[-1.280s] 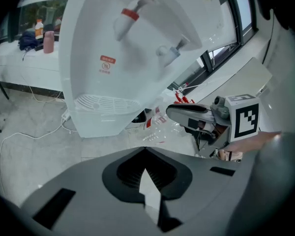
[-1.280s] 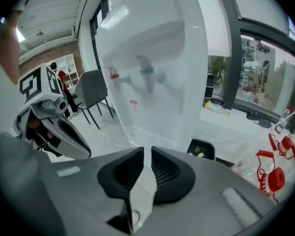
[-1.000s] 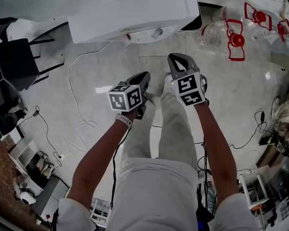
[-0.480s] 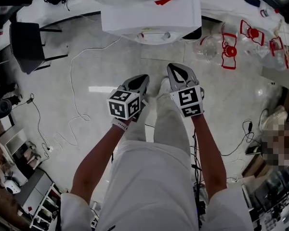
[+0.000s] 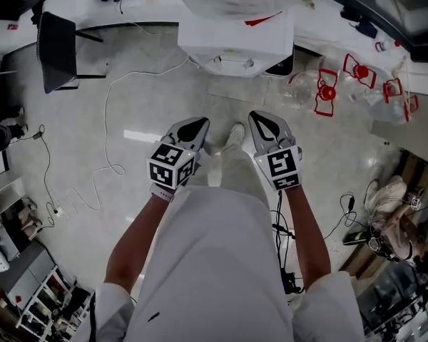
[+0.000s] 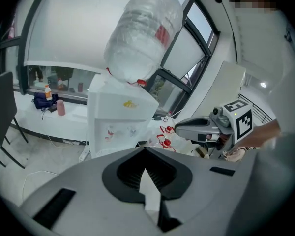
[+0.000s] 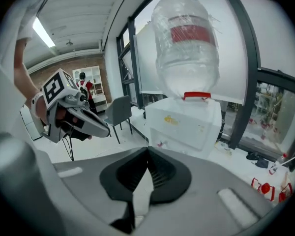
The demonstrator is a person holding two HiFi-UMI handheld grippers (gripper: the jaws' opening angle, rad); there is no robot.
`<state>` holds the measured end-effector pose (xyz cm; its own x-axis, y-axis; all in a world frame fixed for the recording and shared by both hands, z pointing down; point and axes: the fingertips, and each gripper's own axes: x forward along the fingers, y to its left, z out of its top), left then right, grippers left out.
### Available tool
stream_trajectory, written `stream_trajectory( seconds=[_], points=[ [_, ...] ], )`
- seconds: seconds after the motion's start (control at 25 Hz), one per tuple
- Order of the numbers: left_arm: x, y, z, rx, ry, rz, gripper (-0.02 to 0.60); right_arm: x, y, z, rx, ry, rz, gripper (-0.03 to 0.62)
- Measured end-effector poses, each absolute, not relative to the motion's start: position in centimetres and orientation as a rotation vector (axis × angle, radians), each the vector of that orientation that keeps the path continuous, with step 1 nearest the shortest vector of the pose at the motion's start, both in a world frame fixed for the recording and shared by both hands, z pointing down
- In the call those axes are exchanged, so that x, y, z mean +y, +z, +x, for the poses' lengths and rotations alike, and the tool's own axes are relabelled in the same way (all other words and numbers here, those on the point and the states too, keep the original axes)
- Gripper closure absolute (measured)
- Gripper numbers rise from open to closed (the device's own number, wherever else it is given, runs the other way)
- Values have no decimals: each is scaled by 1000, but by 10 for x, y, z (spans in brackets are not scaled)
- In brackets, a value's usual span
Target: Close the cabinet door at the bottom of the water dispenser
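Both claws have risen and drawn back from the water dispenser [image 5: 234, 40], now far centre; left claw [image 5: 191, 125] and right claw [image 5: 262, 120] are pinched together, empty; no cabinet door juts out, so closing looks done.

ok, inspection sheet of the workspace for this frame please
surface: pale tiled floor.
job's things: water dispenser with bottle on top; its bottom cabinet door is hidden in every view.
clutter: empty bottles with red handles, right of the dispenser in the head view.
grippers: left hand-held gripper and right hand-held gripper both shut, empty, apart from the dispenser.
cables: white cable loops over the floor; black cables on the floor at right.
surroundings: chair at left, windows behind the dispenser.
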<state>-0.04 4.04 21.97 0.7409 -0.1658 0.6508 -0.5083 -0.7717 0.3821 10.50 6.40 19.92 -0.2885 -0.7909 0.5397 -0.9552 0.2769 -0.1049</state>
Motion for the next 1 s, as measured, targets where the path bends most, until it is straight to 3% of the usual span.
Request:
stream_trajectory(
  seconds=[1.0],
  points=[
    [32, 51, -13, -591, 488, 2540, 575, 76, 22, 85, -2374, 381, 1615, 583]
  ],
)
